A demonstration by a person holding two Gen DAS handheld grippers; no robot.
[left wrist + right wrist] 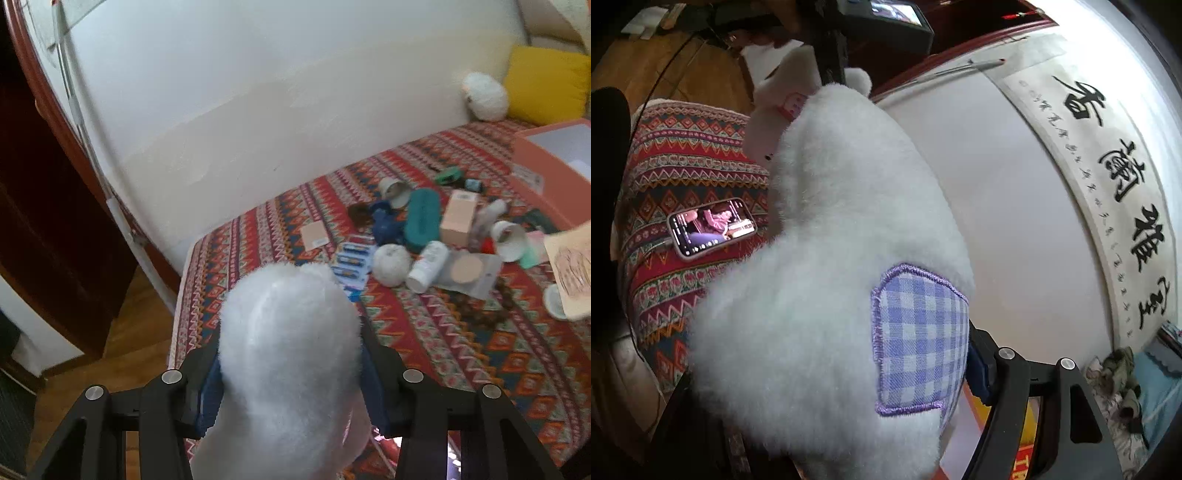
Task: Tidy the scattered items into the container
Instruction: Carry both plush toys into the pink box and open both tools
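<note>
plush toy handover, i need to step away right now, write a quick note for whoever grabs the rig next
Left gripper: shut on the white plush toy, held above the patterned bedspread.
Right gripper: also holds the plush, near its purple checked patch.
Orange container: at the far right of the bed.
Done: the plush is lifted; whether anything is binned cannot be seen.
Left: bin the plush, then the pile: teal case, peach box, paper cups, white bottle, yarn ball. A phone lies on the bed.

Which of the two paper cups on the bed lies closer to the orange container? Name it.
The paper cup beside the peach box, mouth toward the camera; the other cup lies farther left from the orange container.
</note>
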